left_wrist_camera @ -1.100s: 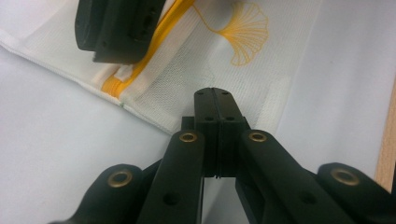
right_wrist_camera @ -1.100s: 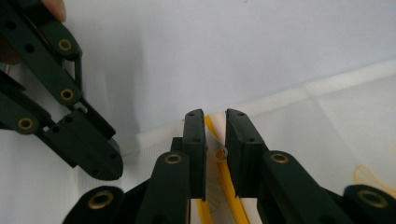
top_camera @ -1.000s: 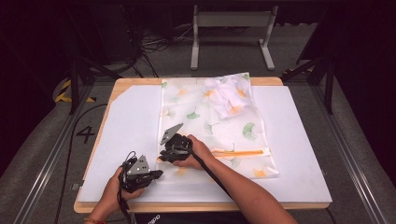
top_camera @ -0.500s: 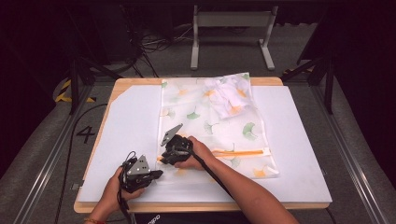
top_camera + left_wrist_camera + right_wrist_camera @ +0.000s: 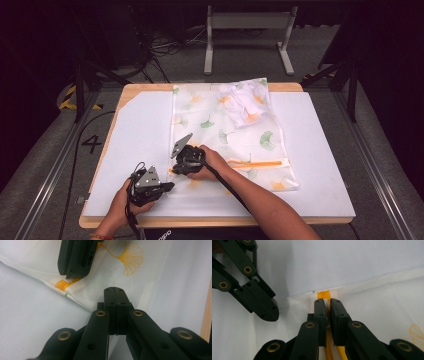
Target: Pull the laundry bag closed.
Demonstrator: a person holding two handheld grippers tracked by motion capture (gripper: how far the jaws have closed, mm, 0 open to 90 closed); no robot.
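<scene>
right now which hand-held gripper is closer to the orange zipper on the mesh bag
Right. The right hand-held gripper is closed on the orange zipper at the mesh bag's edge; the left hand-held gripper sits just off to the side, pinching the bag's corner.

A white numeral "4" [image 5: 92, 144] is marked on the grey floor [image 5: 45, 165], just left of the counter [image 5: 210, 221]. White lettering below the counter's near edge is unreadable.

A wooden table [image 5: 295, 88] under a white sheet [image 5: 140, 135] stands on grey floor [image 5: 30, 190]; behind it a grey metal stand [image 5: 247, 22] and tangled cables [image 5: 165, 47] — beyond, darkness; a "4" [image 5: 92, 143] marks the floor.
</scene>
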